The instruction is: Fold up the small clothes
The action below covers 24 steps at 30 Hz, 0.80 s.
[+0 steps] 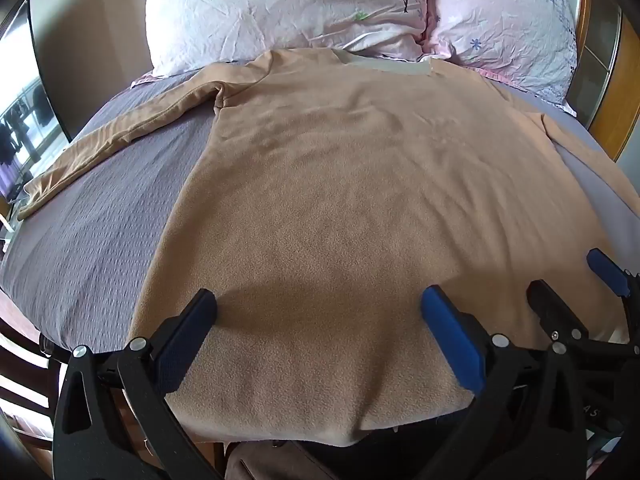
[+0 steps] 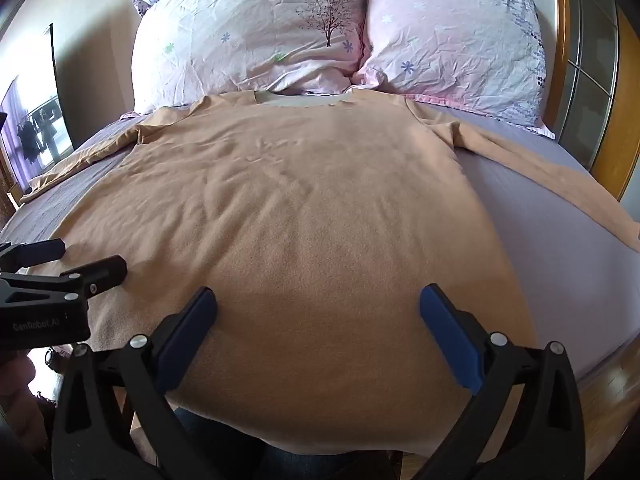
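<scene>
Tan long-sleeved top [image 1: 340,200] spread flat for folding; left gripper [image 1: 318,312] and right gripper [image 2: 318,312] agape, poised above hem, nothing grasped.

A grey-purple bedsheet [image 2: 532,216] covers the bed. At its far end two crumpled pink flowered pillows lie side by side, touching: one [image 2: 256,36] with a tree print, the other [image 2: 460,36] beside a wooden frame [image 2: 624,128].

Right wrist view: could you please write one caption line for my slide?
Open right claw above the hem of a tan long-sleeved shirt spread flat on a grey bed, two floral pillows behind.
</scene>
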Tool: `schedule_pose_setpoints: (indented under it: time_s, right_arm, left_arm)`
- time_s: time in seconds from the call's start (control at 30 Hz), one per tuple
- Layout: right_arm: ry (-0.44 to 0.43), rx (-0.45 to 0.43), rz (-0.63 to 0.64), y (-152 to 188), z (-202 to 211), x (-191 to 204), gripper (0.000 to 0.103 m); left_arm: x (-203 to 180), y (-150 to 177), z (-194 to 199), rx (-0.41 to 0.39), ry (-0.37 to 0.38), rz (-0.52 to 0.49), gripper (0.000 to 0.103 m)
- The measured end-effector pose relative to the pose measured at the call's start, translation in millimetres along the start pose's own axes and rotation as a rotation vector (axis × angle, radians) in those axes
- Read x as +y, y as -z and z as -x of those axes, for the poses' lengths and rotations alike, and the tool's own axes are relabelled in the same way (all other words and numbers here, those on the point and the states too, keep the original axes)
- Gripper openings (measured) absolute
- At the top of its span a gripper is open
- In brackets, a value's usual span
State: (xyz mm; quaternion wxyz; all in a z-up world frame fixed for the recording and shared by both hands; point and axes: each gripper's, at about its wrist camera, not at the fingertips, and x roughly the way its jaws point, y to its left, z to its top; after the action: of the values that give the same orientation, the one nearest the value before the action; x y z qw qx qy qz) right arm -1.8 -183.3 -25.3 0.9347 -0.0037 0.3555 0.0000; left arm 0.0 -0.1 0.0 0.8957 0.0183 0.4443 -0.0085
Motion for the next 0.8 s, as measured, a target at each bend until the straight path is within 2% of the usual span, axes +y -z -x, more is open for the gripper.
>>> schedule_pose_setpoints:
  time_s: [0.8]
  right_arm:
    - [0.003, -0.005, -0.004, 1.1, 1.7, -0.3, 0.101]
  left_arm:
    - [0.0, -0.1, 0.1, -0.003, 0.001, 0.000, 0.102]
